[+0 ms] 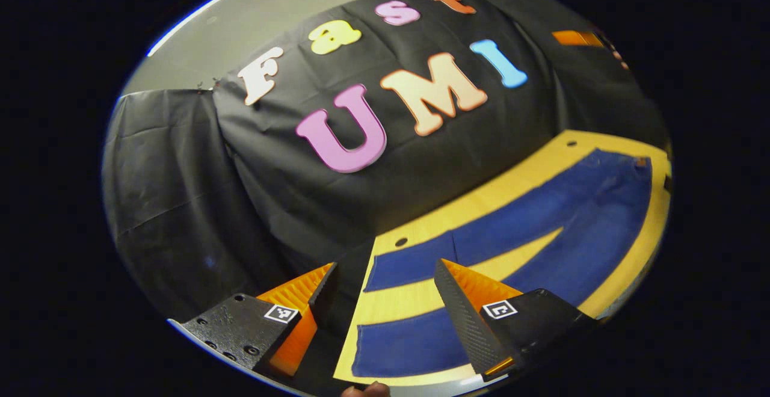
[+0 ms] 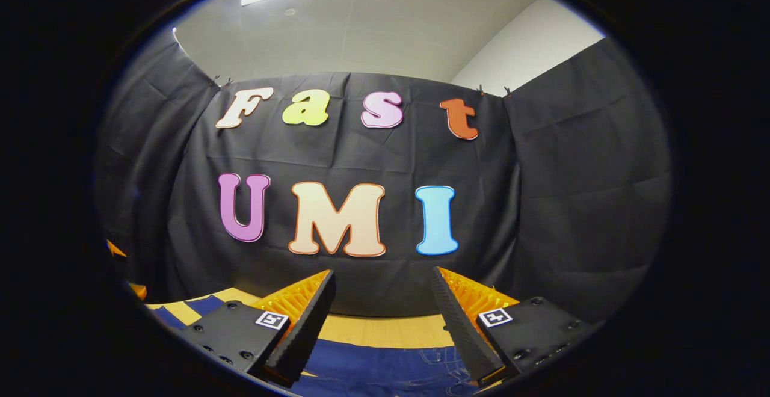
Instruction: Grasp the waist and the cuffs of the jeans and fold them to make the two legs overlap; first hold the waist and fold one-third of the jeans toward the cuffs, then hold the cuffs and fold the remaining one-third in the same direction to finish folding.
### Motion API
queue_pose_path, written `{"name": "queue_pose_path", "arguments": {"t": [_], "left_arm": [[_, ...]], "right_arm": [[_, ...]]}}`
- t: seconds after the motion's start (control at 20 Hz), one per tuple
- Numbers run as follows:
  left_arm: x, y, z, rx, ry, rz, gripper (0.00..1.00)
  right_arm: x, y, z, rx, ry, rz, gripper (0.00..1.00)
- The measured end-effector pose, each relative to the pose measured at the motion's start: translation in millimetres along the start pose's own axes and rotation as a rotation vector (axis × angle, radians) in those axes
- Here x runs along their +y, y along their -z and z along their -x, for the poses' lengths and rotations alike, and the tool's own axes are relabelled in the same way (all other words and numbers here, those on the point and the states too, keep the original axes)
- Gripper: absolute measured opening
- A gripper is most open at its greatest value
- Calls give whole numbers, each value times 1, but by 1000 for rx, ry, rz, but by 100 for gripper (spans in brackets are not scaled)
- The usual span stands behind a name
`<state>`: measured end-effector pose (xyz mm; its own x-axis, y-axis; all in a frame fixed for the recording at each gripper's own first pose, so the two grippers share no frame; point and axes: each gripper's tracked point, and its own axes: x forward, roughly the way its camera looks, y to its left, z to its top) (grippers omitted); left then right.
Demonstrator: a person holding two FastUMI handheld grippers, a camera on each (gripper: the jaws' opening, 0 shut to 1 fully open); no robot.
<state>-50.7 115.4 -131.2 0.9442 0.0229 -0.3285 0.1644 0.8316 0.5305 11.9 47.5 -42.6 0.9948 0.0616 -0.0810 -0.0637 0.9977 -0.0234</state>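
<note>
Blue jeans [image 1: 559,228] lie flat on a yellow wooden table [image 1: 517,183], legs spread apart, cuffs toward the near left and the waist at the far right. My left gripper [image 1: 385,276] hangs open above the cuff end, with the nearer cuff [image 1: 403,346] just below its fingers. In the right gripper view the waist part of the jeans [image 2: 379,367] lies under my right gripper [image 2: 382,283], which is open and holds nothing. A leg of the jeans [image 2: 201,307] shows at the left of that view.
The black booth cloth [image 1: 252,192] hangs behind the table's far edge. Small dark holes [image 1: 400,242] dot the tabletop near that edge. A fingertip [image 1: 367,390] shows at the bottom of the left gripper view.
</note>
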Motion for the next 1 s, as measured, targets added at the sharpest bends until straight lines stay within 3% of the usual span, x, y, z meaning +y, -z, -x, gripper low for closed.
{"name": "queue_pose_path", "arguments": {"t": [0.3,0.65,0.8,0.85,0.9,1.0], "left_arm": [[-28,87,1,168,132,-206,95],[-51,193,9,364,239,-420,95],[-50,221,5,423,271,-508,96],[-51,228,6,437,285,-527,100],[-53,236,8,446,298,-545,95],[-55,244,8,453,313,-578,96]], "right_arm": [[23,22,5,43,-18,49,98],[24,37,12,85,19,86,98],[22,42,16,99,34,95,98],[22,43,18,104,37,101,98],[21,46,22,108,41,107,100],[19,47,27,114,47,117,100]]}}
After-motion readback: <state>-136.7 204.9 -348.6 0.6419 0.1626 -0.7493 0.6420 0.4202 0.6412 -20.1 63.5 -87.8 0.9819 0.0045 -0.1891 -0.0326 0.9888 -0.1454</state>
